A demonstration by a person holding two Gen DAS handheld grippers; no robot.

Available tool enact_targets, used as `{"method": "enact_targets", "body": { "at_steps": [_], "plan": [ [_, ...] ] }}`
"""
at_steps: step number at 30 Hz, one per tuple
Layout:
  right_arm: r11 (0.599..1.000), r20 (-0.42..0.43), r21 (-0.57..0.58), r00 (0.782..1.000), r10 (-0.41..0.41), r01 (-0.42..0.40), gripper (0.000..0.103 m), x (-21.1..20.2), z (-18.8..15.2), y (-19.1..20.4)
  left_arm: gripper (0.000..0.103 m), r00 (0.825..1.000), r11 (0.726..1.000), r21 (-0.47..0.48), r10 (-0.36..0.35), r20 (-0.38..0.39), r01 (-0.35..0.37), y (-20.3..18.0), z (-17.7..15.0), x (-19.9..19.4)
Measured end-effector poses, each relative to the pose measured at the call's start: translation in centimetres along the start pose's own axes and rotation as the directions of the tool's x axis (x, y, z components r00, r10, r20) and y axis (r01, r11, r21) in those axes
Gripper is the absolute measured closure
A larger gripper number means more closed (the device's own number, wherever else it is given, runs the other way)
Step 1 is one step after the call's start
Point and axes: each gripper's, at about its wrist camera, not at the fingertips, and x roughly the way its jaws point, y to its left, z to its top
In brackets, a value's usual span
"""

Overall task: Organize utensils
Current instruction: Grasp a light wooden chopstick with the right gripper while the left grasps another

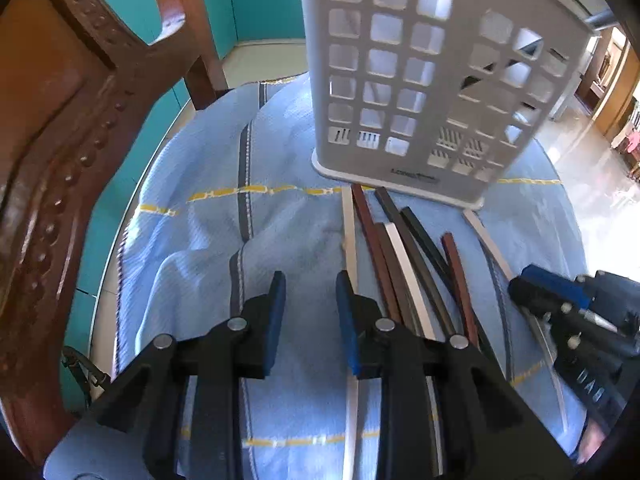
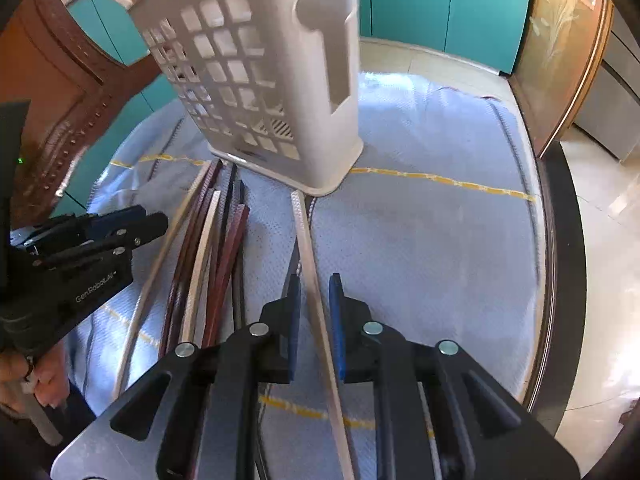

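Note:
A white perforated utensil holder point(image 1: 420, 80) stands upright on a blue cloth; it also shows in the right wrist view point(image 2: 272, 80). Several long flat sticks, brown, black and cream point(image 1: 404, 256), lie in a fan in front of it point(image 2: 212, 248). One cream stick point(image 2: 316, 292) lies apart to the right. My right gripper point(image 2: 314, 320) is open with its jaws on either side of that stick, not closed on it. My left gripper point(image 1: 310, 312) is open and empty, just left of the fan, its right finger point(image 1: 346, 320) over a cream stick point(image 1: 350, 236).
A carved wooden chair back point(image 1: 68, 140) rises at the left. The blue cloth point(image 2: 420, 240) covers a round table whose dark rim point(image 2: 560, 280) curves at the right. Teal cabinets point(image 2: 440, 0) stand behind.

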Motion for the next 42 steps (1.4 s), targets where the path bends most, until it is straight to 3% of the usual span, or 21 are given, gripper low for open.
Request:
{"method": "enact_targets", "body": {
  "at_steps": [5,8,11,21,30,34,37,39,40,42],
  "plan": [
    [0.999,0.012,-0.024,0.999,-0.037,0.037,0.089,0.5,0.5,0.6,0.077,1.0,1.0,0.005,0.015,0.011,-0.015,-0.3,0.4,1.1],
    [1.0,0.008,-0.013,1.0,-0.023,0.023,0.096,0.5,0.3,0.7,0.092,1.0,1.0,0.016,0.01,0.01,-0.01,-0.5,0.6,1.0],
    [1.0,0.0,0.019,1.0,-0.009,0.009,0.097,0.4,0.3,0.0,0.095,1.0,1.0,0.023,0.011,0.008,-0.011,-0.4,0.2,0.8],
    [0.998,-0.004,0.057,1.0,-0.028,0.028,0.094,-0.4,0.2,-2.4,0.095,0.999,1.0,0.007,-0.024,0.04,0.023,0.6,-0.9,-1.6],
    [0.996,0.012,0.024,0.997,-0.082,0.082,0.082,0.3,0.1,-1.4,0.09,1.0,0.999,0.033,-0.001,0.019,0.0,-1.1,-0.6,-0.4],
    [0.994,0.028,0.011,0.993,-0.111,0.111,0.073,0.6,0.2,-1.4,0.085,1.0,1.0,0.025,0.007,0.025,-0.008,-1.4,-0.3,-0.1],
    [0.991,0.038,-0.013,0.991,-0.13,0.13,0.072,0.7,0.1,-1.1,0.083,1.0,1.0,0.01,-0.003,0.023,0.002,-0.9,0.2,0.3],
    [0.994,0.037,-0.009,0.993,-0.111,0.111,0.083,0.7,0.1,-1.1,0.085,1.0,1.0,0.005,-0.021,0.016,0.021,-0.5,0.4,0.5],
    [0.996,0.033,-0.004,0.995,-0.093,0.094,0.096,0.7,0.0,-1.1,0.093,0.999,0.999,0.004,-0.036,0.013,0.036,-0.3,0.6,0.7],
    [0.998,0.031,0.021,0.998,-0.055,0.054,0.096,0.5,-0.2,-1.1,0.099,0.999,0.999,-0.004,-0.041,0.011,0.041,0.4,0.6,0.7]
  ]
}}
